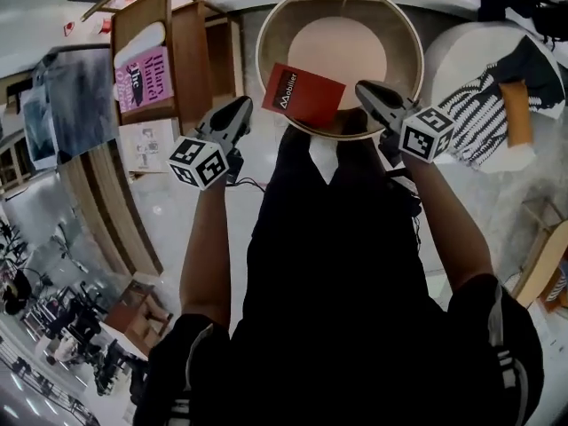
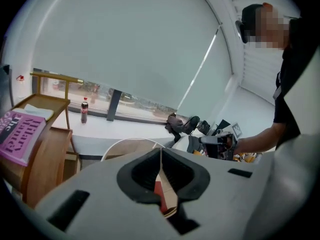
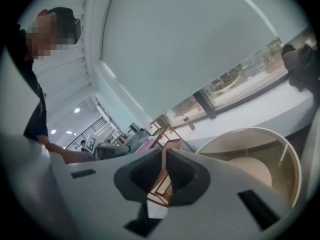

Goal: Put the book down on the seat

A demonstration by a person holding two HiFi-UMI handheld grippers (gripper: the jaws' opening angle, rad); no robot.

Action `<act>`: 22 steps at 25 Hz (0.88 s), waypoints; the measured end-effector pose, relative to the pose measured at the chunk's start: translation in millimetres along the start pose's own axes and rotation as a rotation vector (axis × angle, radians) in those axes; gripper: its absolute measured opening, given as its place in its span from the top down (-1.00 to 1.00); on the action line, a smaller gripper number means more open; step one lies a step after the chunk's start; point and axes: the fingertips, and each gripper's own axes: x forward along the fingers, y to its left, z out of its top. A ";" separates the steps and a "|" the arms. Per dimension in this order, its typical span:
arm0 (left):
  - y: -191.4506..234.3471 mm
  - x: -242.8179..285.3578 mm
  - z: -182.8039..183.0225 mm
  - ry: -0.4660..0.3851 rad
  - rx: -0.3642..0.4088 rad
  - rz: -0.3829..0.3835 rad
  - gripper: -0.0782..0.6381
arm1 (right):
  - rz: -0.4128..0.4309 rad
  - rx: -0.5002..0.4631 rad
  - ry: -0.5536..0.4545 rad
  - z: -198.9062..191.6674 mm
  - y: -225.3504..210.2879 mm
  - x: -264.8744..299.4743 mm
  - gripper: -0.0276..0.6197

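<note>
My left tongs [image 1: 243, 106] and right tongs [image 1: 364, 89] each pinch the book [image 1: 302, 94] by an edge; I judge uneven release could tip it off the seat [image 1: 366, 46].

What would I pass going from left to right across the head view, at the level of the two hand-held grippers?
pink book → left hand-held gripper → red book → right hand-held gripper → striped fabric

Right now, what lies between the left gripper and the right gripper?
The red book, over the round seat, lies between the left gripper and right gripper; the head view shows it.
</note>
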 end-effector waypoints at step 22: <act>120.3 124.4 -107.3 0.376 -0.053 -0.295 0.68 | -0.377 0.321 0.116 -162.9 -103.3 53.0 0.53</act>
